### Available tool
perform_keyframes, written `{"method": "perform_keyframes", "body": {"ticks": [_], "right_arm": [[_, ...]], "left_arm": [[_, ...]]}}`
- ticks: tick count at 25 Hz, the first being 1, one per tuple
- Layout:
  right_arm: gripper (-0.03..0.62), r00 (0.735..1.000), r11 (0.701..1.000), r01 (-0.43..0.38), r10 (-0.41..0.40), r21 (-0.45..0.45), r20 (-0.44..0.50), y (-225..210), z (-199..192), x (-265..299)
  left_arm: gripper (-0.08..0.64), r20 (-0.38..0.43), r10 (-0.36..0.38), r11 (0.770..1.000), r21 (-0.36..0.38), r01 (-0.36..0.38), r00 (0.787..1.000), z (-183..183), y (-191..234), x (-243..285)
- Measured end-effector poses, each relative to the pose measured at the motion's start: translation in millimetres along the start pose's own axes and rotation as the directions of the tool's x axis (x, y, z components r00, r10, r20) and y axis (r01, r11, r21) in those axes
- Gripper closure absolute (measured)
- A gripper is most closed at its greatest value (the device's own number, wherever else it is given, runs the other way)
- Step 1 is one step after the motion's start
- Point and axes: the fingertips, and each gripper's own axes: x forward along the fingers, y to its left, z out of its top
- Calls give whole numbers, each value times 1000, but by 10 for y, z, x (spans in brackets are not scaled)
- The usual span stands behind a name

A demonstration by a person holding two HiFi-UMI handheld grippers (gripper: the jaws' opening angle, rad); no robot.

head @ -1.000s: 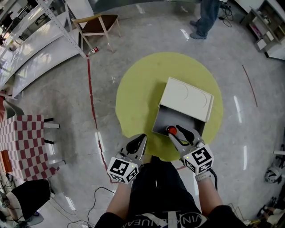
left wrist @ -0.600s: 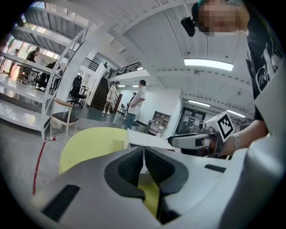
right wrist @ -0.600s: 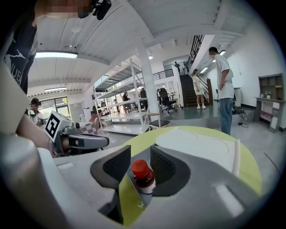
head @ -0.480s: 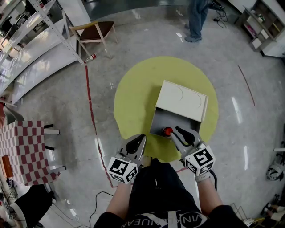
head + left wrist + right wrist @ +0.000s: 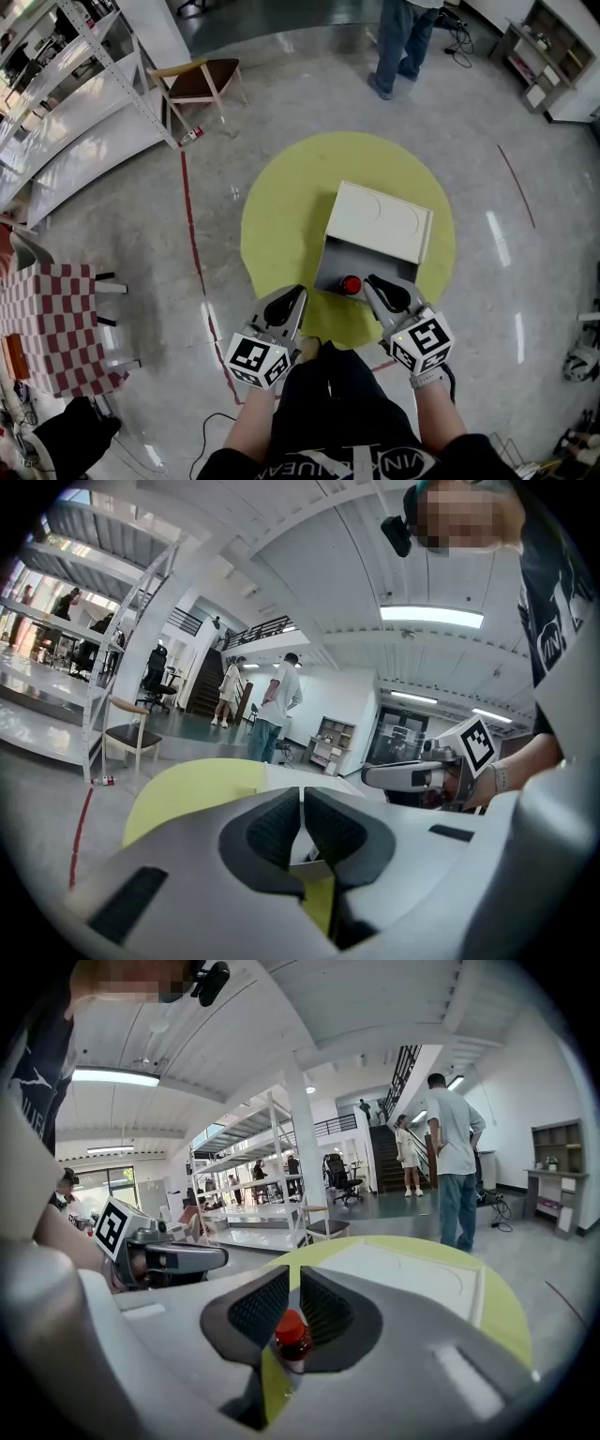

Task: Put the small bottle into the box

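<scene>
Yellow covers the round table [image 5: 281,216] on which the box [image 5: 330,264] is set, with its cream top [image 5: 380,217] on the far side and its open grey compartment turned toward the person. The small bottle [image 5: 351,284], capped in red, is seen standing upright inside that compartment, close to its near edge. The right gripper [image 5: 375,284] is held just beside it. Its jaws have just been closing and are left a narrow slit apart, and the bottle is seen beyond and below the pads, not pinched by them. The left gripper [image 5: 298,294] is held clear of the box, over the table's near rim, with its pads brought together and nothing gripped between them.
</scene>
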Motion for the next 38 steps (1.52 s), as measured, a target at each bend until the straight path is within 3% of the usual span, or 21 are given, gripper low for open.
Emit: {"method": "perform_keyframes", "body": {"ticks": [13, 38], "right_arm": [[584, 999, 1000, 11, -10, -14, 40, 17, 203, -43], [586, 993, 998, 46, -41, -45, 113, -45, 559, -226]], "left_arm": [[538, 24, -1, 1000, 15, 1, 1000, 203, 5, -22], [538, 89, -11, 998, 58, 6, 996, 579, -141, 2]]}}
